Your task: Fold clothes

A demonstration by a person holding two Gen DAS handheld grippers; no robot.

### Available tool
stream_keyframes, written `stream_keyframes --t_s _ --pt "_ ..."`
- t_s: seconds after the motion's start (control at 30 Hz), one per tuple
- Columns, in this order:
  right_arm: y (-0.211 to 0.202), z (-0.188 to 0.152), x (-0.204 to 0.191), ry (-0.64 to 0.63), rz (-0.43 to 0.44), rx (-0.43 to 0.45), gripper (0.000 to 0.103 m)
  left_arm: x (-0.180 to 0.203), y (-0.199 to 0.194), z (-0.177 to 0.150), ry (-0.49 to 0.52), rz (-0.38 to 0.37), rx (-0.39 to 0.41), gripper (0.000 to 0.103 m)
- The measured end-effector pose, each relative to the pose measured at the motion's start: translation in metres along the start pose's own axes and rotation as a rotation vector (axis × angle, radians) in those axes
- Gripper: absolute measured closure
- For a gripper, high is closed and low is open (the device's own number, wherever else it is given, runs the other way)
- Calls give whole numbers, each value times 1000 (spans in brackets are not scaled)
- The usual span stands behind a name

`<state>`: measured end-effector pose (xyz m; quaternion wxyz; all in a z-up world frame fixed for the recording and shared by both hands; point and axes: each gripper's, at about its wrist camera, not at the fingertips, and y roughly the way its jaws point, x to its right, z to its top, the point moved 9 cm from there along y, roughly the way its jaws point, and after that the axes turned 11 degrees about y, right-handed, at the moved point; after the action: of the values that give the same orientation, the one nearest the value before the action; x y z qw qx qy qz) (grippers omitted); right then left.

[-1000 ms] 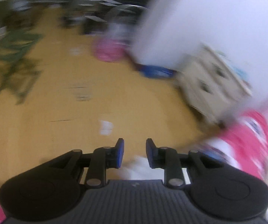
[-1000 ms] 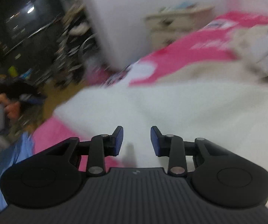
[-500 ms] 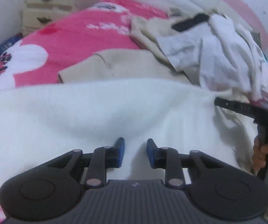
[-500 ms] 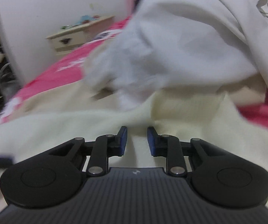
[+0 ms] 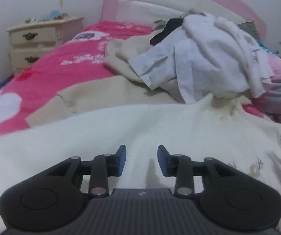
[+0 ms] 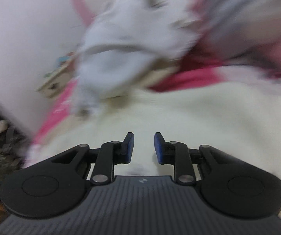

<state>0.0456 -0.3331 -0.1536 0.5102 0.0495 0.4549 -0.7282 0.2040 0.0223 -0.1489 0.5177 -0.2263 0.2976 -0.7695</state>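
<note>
Both jaws parted, empty, over cream garment (image 5: 140, 121); clothes heap (image 5: 209, 58) beyond, nightstand (image 5: 40, 41) left.

The left gripper (image 5: 141, 161) pointed forward and level, its black linkage arms spread evenly to either side; its jaws stood apart with a clear gap and nothing between them; the blue pads (image 5: 122, 160) faced each other squarely. The right gripper (image 6: 142, 148) was tilted slightly, its view smeared by blur; its jaws also stood apart, somewhat narrower, gripping nothing; its blue pads (image 6: 130, 147) were parallel.
</note>
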Motion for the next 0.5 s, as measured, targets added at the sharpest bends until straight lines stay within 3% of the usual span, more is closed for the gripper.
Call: stream_keyframes --t_s 0.1,0.17,0.27,0.5 --pt "-9 13 67 -53 -232 83 83 23 1 7 -24 -4 14 67" --pt "-35 21 96 43 -183 101 82 48 -2 12 -11 -42 34 67" --pt "-89 23 114 84 -138 167 80 103 -1 20 54 -135 55 66" --pt "-174 43 156 208 -171 353 78 282 26 29 322 -409 70 66"
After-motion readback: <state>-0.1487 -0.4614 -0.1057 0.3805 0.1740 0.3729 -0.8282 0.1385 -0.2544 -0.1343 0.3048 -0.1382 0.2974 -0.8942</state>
